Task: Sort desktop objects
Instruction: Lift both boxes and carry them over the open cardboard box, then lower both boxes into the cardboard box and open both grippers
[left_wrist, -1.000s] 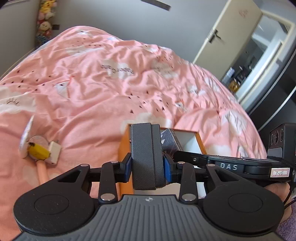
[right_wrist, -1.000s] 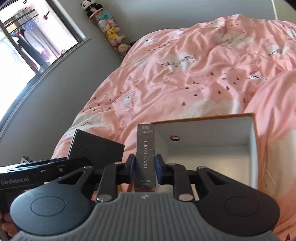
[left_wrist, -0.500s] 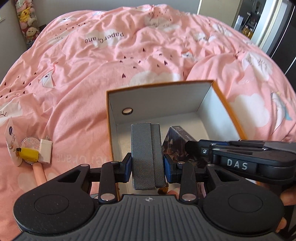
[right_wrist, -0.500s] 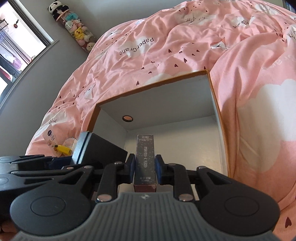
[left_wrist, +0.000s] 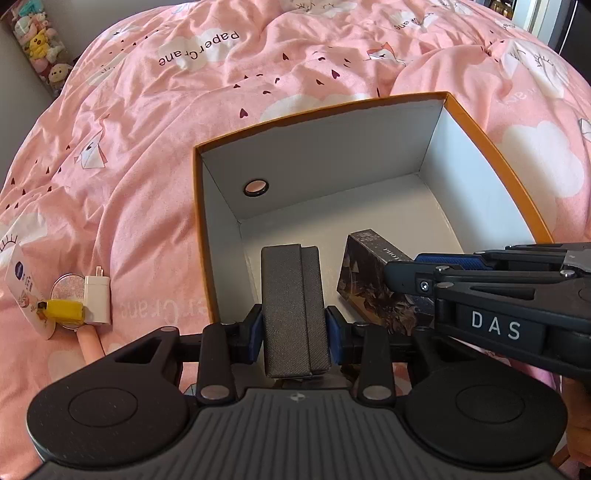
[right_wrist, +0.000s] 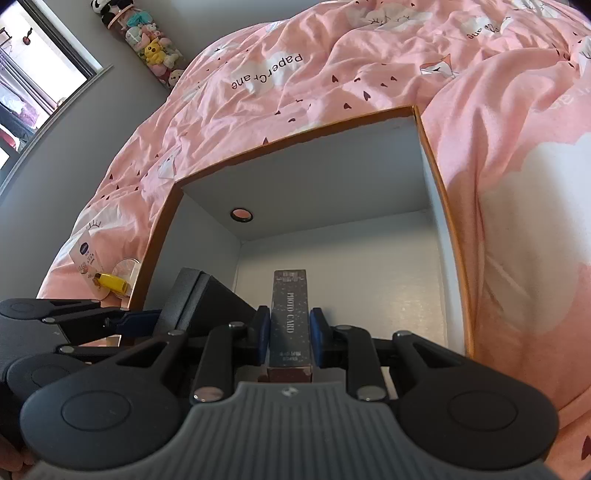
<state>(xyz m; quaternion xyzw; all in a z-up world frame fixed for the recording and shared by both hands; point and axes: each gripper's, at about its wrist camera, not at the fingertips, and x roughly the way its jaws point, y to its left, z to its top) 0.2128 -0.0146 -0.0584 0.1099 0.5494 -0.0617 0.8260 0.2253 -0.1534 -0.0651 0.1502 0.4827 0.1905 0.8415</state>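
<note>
An orange-rimmed cardboard box (left_wrist: 495, 155) with white inner walls lies open on the pink bedspread. My left gripper (left_wrist: 294, 325) is shut on a dark grey textured case (left_wrist: 293, 306), held low inside the box near its left wall. My right gripper (right_wrist: 289, 336) is shut on a slim dark photo card box (right_wrist: 289, 317), also inside the orange-rimmed box (right_wrist: 295, 138). In the left wrist view the photo card box (left_wrist: 369, 280) sits to the right of the case, with the right gripper's fingers (left_wrist: 410, 271) around it. In the right wrist view the grey case (right_wrist: 207, 299) is at the left.
On the bedspread left of the box lie a white charger plug (left_wrist: 98, 301), a yellow item (left_wrist: 62, 310) on a round mirror with a pink handle (left_wrist: 90, 343), and a printed card (left_wrist: 22, 288). A jar of plush toys (right_wrist: 151, 48) stands by the wall.
Both grippers have sunk into the box with their loads. The left gripper has tipped downward and swung over the box; the right gripper has dropped closer to the box floor.
</note>
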